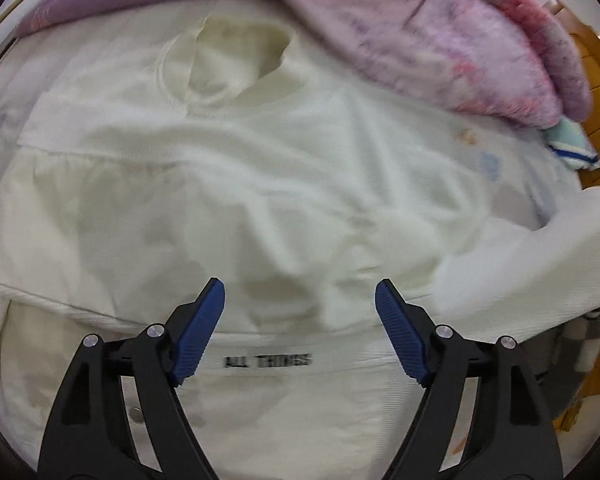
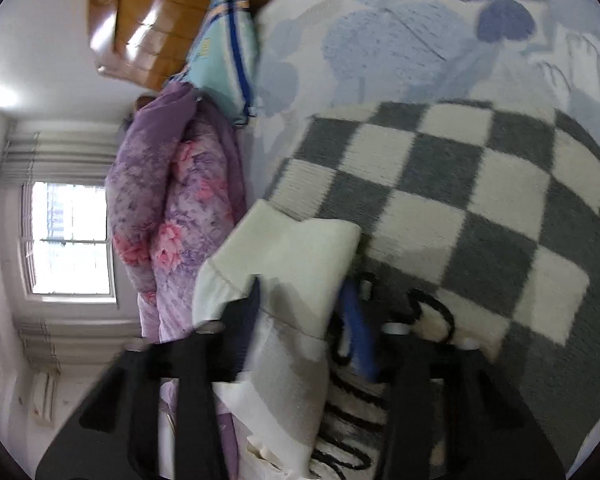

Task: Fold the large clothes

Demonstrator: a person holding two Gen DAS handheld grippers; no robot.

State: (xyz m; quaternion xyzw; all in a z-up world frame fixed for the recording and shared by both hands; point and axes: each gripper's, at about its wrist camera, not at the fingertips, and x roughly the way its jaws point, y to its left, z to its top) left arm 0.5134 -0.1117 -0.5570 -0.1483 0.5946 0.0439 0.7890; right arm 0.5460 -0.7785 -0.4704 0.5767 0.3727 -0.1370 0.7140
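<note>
The white shirt [image 1: 260,184] lies spread across the middle of the left wrist view, its neck hole toward the upper left. The left hand-held gripper [image 1: 300,300] hangs over it, jaws wide apart and holding nothing. The right hand-held gripper [image 2: 300,312] pinches a white fold beside a checkered blanket [image 2: 460,184].

Soft, even daylight from a blown-out window [image 2: 70,238] lights both fisheye views, which are motion-blurred and bent at the edges.
</note>
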